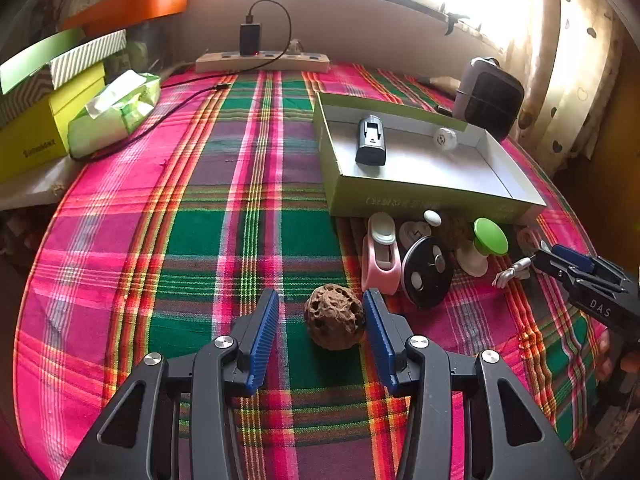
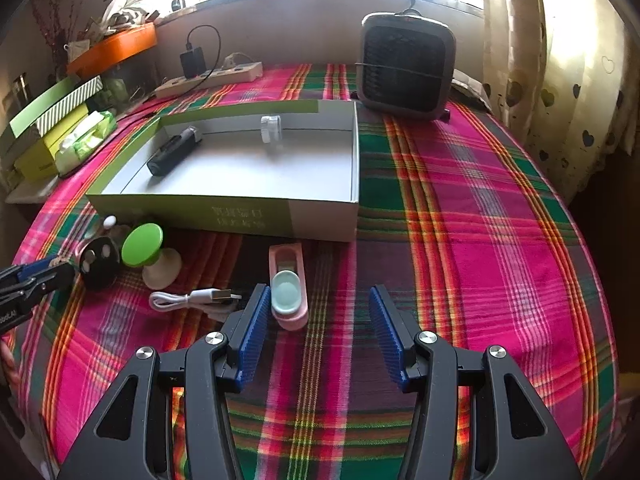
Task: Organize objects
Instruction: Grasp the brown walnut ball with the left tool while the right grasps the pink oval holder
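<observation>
The plaid tablecloth (image 1: 120, 260) carries everything, and on it the shallow green-sided box (image 1: 420, 196) sits ahead of me and to the right, already holding a dark device (image 1: 371, 142) and a small white round piece (image 1: 445, 139). My guess is that the loose things go in there next. Between the box and my hands lies a cluster: a black disc (image 1: 427, 276), a green-capped knob (image 1: 490, 237), a white cable (image 2: 188, 300) and a pink holder (image 2: 289, 292). My left gripper (image 1: 322, 320) stands with its jaws apart around the brown pitted ball (image 1: 335, 317); the ball sits toward the right-hand pad, close enough that I cannot tell whether it touches, with clear cloth on the other side. Being round, it has no long axis to line up with. My right gripper (image 2: 318, 316) is also apart and empty, the pink holder just ahead by its left pad, long axis running away toward the box. The left hand is plainly the nearer to the ball. Only the left view shows the ball; only the right view shows the fan (image 2: 406, 66) face-on and the cable's plug.
</observation>
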Available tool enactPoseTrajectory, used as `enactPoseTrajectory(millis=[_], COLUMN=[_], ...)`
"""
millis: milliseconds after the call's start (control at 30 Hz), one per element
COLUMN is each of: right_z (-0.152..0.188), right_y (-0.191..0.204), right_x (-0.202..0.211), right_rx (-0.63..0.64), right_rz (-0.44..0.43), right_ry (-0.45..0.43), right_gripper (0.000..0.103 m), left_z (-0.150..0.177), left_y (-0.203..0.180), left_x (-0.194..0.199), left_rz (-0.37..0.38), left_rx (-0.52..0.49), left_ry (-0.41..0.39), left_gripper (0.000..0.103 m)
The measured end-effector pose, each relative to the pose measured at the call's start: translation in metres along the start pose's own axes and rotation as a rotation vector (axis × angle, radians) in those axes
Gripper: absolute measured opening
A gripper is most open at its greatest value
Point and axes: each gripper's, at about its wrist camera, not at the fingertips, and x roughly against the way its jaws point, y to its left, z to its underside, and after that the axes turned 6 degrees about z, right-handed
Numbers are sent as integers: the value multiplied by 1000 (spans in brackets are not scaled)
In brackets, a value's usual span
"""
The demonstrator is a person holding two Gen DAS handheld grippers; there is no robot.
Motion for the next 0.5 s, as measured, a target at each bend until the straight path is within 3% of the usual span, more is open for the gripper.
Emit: enactPoseTrajectory(millis=[500], right_z=[-6], right_y=[5], right_x=[-9], right_rx=[35], right_rz=[-9], right_ry=[10], right_gripper=[51], left_z=[-1], left_y=[-1], left_x=[-3], left_rz=[-22], left_rx=[-2], left_ry=[-13], left_gripper=[42])
